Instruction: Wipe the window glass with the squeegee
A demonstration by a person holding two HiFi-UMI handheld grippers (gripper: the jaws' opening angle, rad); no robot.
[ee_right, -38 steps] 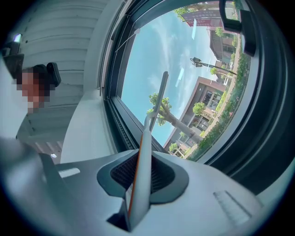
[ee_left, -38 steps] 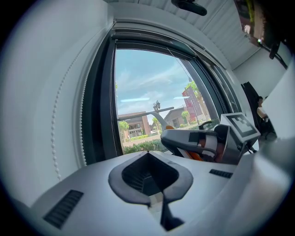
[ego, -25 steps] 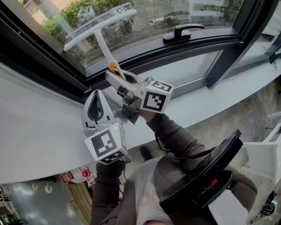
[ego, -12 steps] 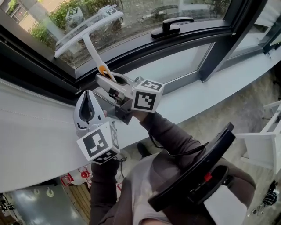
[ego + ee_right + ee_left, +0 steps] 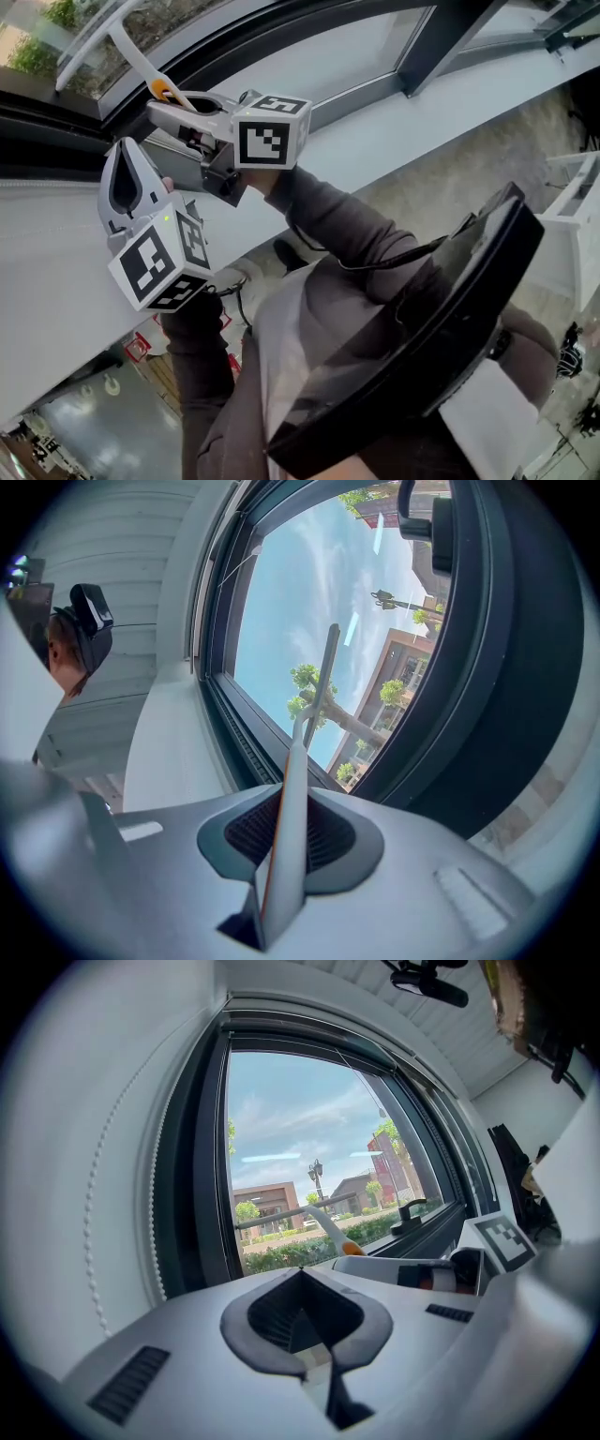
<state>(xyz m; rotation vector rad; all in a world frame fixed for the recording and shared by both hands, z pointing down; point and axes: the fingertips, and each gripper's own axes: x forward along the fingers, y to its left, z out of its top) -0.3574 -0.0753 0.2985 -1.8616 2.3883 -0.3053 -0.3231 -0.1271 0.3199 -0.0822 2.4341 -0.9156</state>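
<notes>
My right gripper (image 5: 167, 111) is shut on the squeegee (image 5: 139, 58), a white T-shaped tool with an orange collar. Its handle runs up-left toward the window glass (image 5: 159, 23), and the blade is mostly cut off at the head view's top-left corner. In the right gripper view the squeegee (image 5: 292, 789) stands between the jaws of the right gripper (image 5: 286, 855), with its blade held against the window glass (image 5: 300, 611). My left gripper (image 5: 125, 155) is shut and empty, just below-left of the right one. From the left gripper (image 5: 300, 1279) I see the squeegee (image 5: 323, 1227) against the window glass (image 5: 300, 1138).
A white sill (image 5: 394, 122) runs under the dark window frame (image 5: 436, 33). A black window handle (image 5: 412, 1211) sits on the lower frame. A beaded blind cord (image 5: 150, 1213) hangs at the left. A black round seat (image 5: 431, 337) is close behind me.
Both grippers and the squeegee have shifted up and to the left in the head view, which now looks further down. The blade has slid almost out of the frame. The grip is unchanged.
</notes>
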